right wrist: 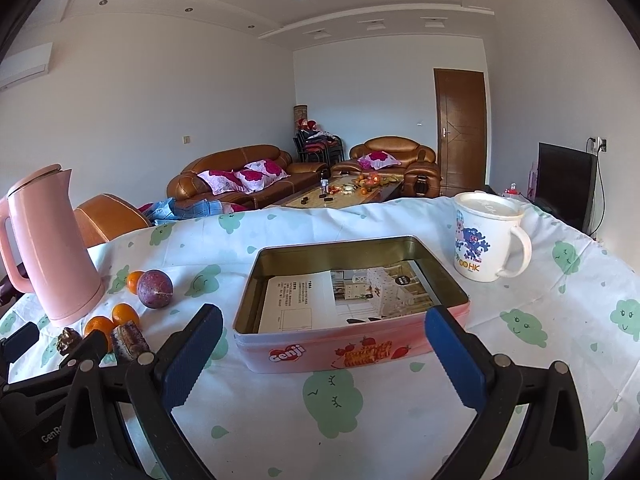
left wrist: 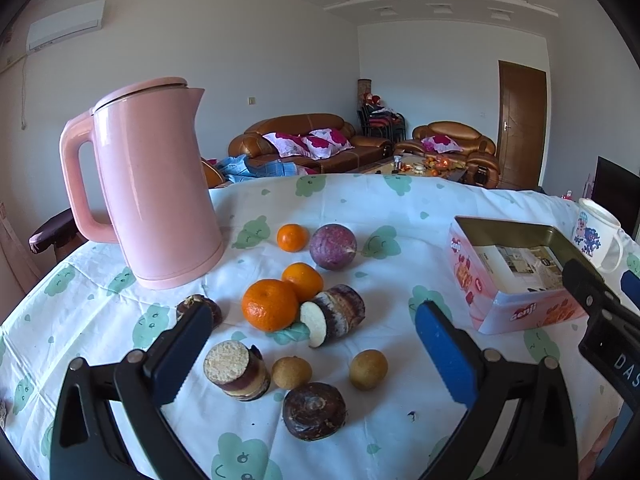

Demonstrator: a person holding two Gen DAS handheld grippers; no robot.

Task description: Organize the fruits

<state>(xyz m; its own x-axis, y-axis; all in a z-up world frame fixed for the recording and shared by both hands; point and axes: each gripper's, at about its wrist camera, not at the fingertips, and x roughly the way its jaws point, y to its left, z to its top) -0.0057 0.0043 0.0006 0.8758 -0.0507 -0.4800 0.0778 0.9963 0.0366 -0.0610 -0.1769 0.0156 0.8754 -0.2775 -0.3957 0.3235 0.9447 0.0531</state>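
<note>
glossy pink plastic kettle (left wrist: 156, 184); matt printed cloth (right wrist: 360, 420) over the table; tin box (right wrist: 348, 304) with dull metal inside, paper sheet (right wrist: 320, 292) in it; glazed mug (right wrist: 486, 236).

the fruits lie loose on the cloth, grouped around the big orange (left wrist: 269, 304), a dimpled mandarin at the centre. a smaller orange (left wrist: 303, 276) touches it at 1 o'clock; a third small orange (left wrist: 293, 237) sits further off at 12, just beside the round purple passion fruit (left wrist: 333, 246). at 3 o'clock a cut sugarcane piece (left wrist: 334, 314) lies on its side, white end showing. at 7 o'clock a second sugarcane piece (left wrist: 238, 376) stands tilted. two tan longans (left wrist: 291, 372) (left wrist: 368, 369) lie at 5 o'clock, with a dark water chestnut (left wrist: 314, 411) below them and another (left wrist: 200, 307) at 9. the open pink tin (right wrist: 352, 354) holds only a printed leaflet.
</note>
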